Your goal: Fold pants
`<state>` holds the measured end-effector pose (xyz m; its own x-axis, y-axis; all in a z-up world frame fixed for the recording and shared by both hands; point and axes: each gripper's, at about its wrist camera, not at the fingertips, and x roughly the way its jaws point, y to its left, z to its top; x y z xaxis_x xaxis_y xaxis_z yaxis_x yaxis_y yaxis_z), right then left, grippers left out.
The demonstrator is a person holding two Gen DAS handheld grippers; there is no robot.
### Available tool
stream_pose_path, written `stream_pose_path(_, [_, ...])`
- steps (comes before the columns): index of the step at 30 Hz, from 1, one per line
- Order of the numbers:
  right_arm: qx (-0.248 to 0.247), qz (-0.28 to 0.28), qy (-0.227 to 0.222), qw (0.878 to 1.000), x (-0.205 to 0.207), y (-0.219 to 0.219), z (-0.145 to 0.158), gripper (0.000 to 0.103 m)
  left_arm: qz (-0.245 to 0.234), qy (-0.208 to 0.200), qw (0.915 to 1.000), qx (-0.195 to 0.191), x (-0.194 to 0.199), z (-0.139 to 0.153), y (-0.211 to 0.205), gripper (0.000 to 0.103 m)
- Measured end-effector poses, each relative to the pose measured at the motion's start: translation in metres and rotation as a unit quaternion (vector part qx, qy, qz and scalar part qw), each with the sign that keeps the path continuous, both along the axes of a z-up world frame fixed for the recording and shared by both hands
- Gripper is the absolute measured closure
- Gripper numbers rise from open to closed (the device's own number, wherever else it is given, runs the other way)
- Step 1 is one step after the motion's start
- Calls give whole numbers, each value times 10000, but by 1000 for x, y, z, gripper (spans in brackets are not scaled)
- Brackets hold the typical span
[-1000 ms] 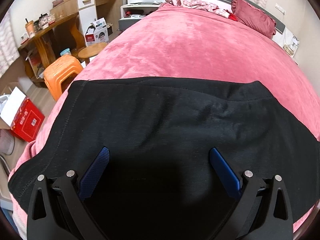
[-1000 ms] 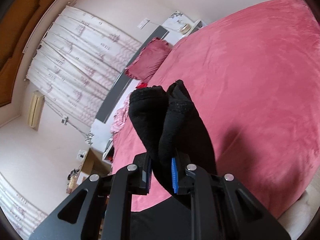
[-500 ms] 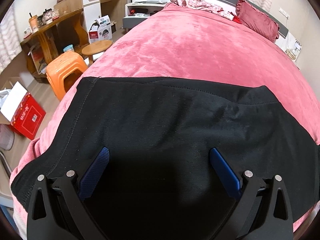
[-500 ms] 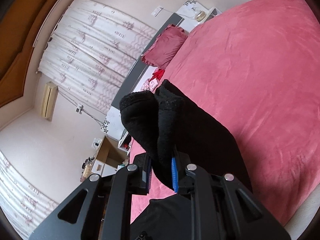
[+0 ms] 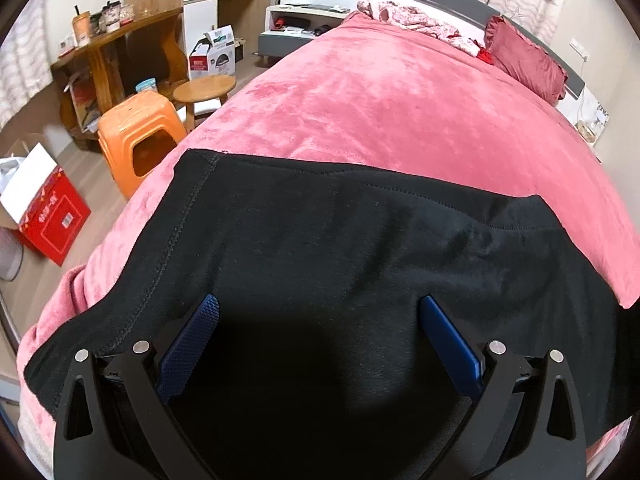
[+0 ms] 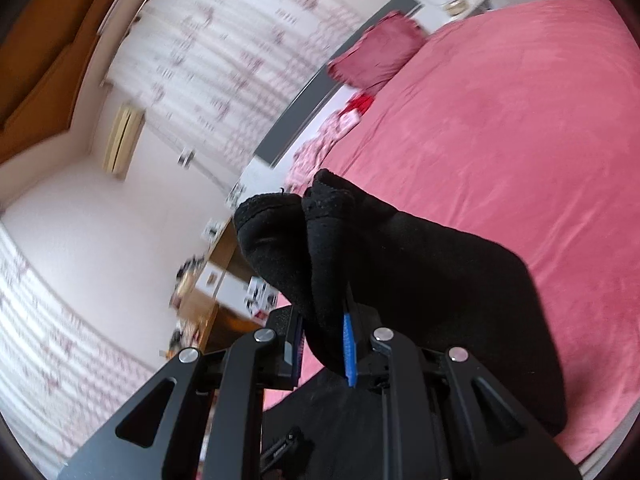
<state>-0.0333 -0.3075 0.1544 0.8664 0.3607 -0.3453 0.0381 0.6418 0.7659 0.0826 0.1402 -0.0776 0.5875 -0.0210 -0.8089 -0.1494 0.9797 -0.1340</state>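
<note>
The pants [image 6: 420, 280] are pinched tight by the right gripper [image 6: 324, 344]; the left gripper [image 5: 320, 320] is spread wide. The bunched cloth could be dropped if pulled hard.

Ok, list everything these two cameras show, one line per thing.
pants: one, black, spread flat on the bed; one bunched end gripped and lifted in the right wrist view
bedspread: one, pink, covers the bed
pillow: one, dark red, at the headboard
plastic stool: one, orange, on the floor left of the bed
wooden stool: one, round, brown, behind the orange one
red box: one, on the floor at far left
desk: one, wooden, cluttered, against the far-left wall
left gripper: open, above the pants
right gripper: shut on the pants' end
</note>
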Motion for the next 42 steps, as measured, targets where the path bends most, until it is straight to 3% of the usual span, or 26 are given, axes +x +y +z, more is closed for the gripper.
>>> stream_pose_path(7, [-1019,847,369,9905,20,71,-32,87,-9,-15,10000,-28,-1,-1,0,3])
stream_pose_path(10, [-1616,1085,556,9793,26,101,-55,85,-44,-25,9999,-152,-1,2,0,3])
stream_pose_path(15, [-2123,1645,789,9600,32,140,-97,80,-230,-159,9986,-460,-6,8,-6,3])
stream_pose_path(18, [-2581,1911,975,9420,32,158,-125,72,-381,-215,9962,-751,-9,11,-12,3])
stream_pose_path(20, [-2755,2072,1120,9320,29,166,-141,59,-460,-272,9948,-872,-11,13,-16,3])
stream_pose_path(21, [-2728,2184,1186,9294,28,167,-147,45,-504,-308,9938,-946,-13,15,-18,3])
stream_pose_path(22, [-2623,2254,1154,9312,26,167,-149,37,-537,-325,9930,-1001,-13,15,-20,3])
stream_pose_path(26, [-2192,2077,685,9509,15,141,-131,35,-770,-434,9846,-1512,-17,21,-29,3])
stream_pose_path(29, [-2025,1323,217,9700,1,103,-109,35,-969,-365,9719,-2113,-16,23,-40,3])
stream_pose_path(31, [-2092,808,285,9741,-1,79,-107,41,-1151,-142,9637,-2406,-11,21,-58,3])
stream_pose_path(34, [-2218,201,794,9716,7,43,-119,58,-1597,211,9610,-2246,-2,15,-99,3])
stream_pose_path(38, [-1932,-143,1285,9726,12,6,-143,69,-2071,397,9639,-1625,9,7,-143,4])
stream_pose_path(40, [-2033,-89,1365,9695,17,2,-149,71,-2236,258,9627,-1499,10,8,-156,40])
stream_pose_path(41, [-2085,-60,1383,9682,22,6,-148,72,-2407,275,9582,-1524,11,9,-161,74])
stream_pose_path(42, [-2135,-36,1385,9671,23,7,-147,72,-2472,345,9563,-1524,11,12,-165,77])
